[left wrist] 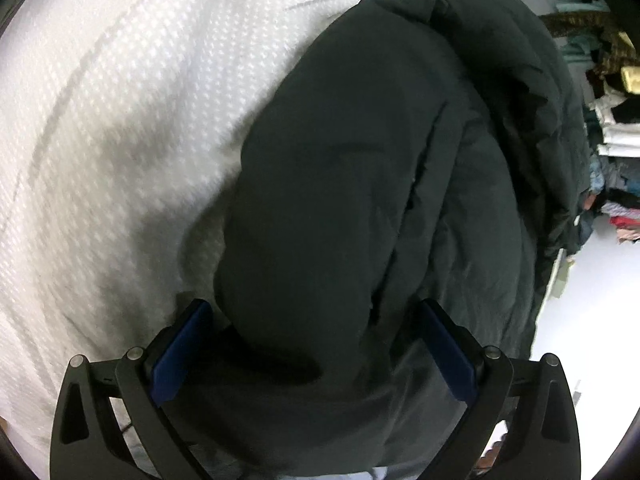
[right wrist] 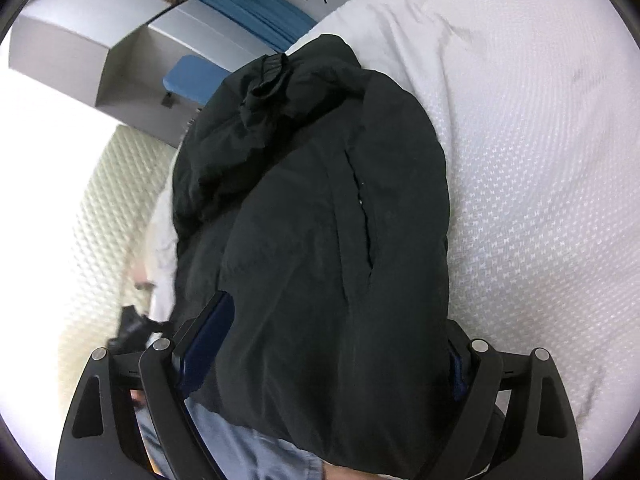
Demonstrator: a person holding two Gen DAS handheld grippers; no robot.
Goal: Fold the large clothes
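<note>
Your left gripper [left wrist: 312, 344] stands with its fingers [left wrist: 182, 350] wide, straddling the near end of the dark jacket [left wrist: 360, 184]; the padded bulk fills the gap, yet no pinch is visible. Your right gripper [right wrist: 336, 352] is likewise spread around the same jacket [right wrist: 320, 208], one pad half buried in fabric. Judged from this, both tools bracket the bundle to steady or lift it for a further fold. The jacket lies bunched on the white textured bedcover [left wrist: 120, 120], near its edge. Beyond, stacked clothes [left wrist: 612, 136] occupy shelves, and a grey cabinet [right wrist: 80, 40] stands past the bed; neither obstructs you.
</note>
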